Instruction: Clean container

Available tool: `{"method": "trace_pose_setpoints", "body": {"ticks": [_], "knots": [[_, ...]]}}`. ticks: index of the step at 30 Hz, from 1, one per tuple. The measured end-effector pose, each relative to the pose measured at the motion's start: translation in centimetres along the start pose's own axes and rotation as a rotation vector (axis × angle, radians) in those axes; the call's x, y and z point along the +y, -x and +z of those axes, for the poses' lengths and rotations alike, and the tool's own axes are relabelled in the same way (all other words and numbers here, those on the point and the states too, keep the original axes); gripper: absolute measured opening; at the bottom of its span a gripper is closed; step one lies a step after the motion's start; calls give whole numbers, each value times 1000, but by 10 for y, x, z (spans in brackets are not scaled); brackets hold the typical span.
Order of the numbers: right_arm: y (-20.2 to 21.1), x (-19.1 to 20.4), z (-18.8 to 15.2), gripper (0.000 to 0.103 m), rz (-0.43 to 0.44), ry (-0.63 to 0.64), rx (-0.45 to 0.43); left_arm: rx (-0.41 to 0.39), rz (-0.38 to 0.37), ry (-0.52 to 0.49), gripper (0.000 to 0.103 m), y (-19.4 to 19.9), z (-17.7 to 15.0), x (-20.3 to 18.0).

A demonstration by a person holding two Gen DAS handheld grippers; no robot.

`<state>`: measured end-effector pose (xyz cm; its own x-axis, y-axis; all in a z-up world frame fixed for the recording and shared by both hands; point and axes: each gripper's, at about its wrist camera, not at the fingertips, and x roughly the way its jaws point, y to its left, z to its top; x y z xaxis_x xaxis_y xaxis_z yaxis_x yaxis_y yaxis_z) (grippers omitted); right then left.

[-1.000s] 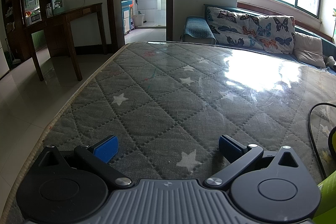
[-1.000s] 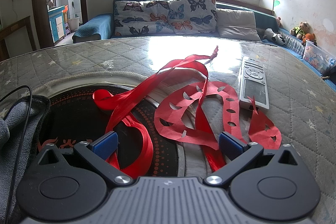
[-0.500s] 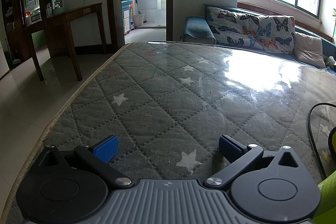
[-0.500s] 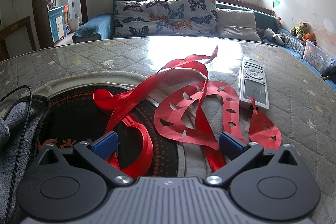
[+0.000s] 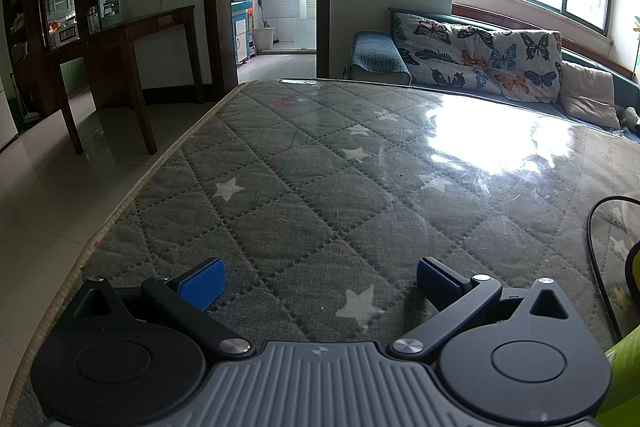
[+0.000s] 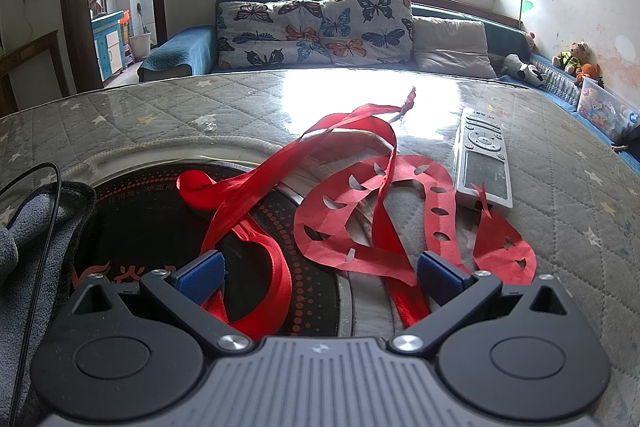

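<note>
In the right wrist view a round black dish-like container [image 6: 160, 227] with orange dot patterns and a metal rim lies on the table. Red ribbon [image 6: 256, 195] and red cut paper [image 6: 360, 219] lie across it and the table beside it. My right gripper [image 6: 320, 277] is open and empty, low over the container's right rim and the ribbon. My left gripper [image 5: 320, 279] is open and empty over bare grey quilted table cover [image 5: 320, 187] with white stars.
A grey cloth [image 6: 24, 251] and a black cable [image 6: 44, 227] lie at the container's left. A silver remote control [image 6: 482, 159] lies to the right. A black cable [image 5: 596, 251] and a yellow-green object [image 5: 628, 367] show at the left view's right edge. The table's left edge [image 5: 132, 195] drops to the floor.
</note>
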<state>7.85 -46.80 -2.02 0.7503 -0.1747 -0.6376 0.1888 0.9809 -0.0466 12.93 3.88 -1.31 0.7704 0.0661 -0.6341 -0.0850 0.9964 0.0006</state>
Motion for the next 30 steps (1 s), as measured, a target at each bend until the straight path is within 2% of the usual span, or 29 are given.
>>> {"method": "trace_pose_setpoints", "body": {"ticks": [30], "knots": [[0, 0, 0, 103, 0, 0, 0, 0, 0, 0, 103, 0, 0, 0]]}}
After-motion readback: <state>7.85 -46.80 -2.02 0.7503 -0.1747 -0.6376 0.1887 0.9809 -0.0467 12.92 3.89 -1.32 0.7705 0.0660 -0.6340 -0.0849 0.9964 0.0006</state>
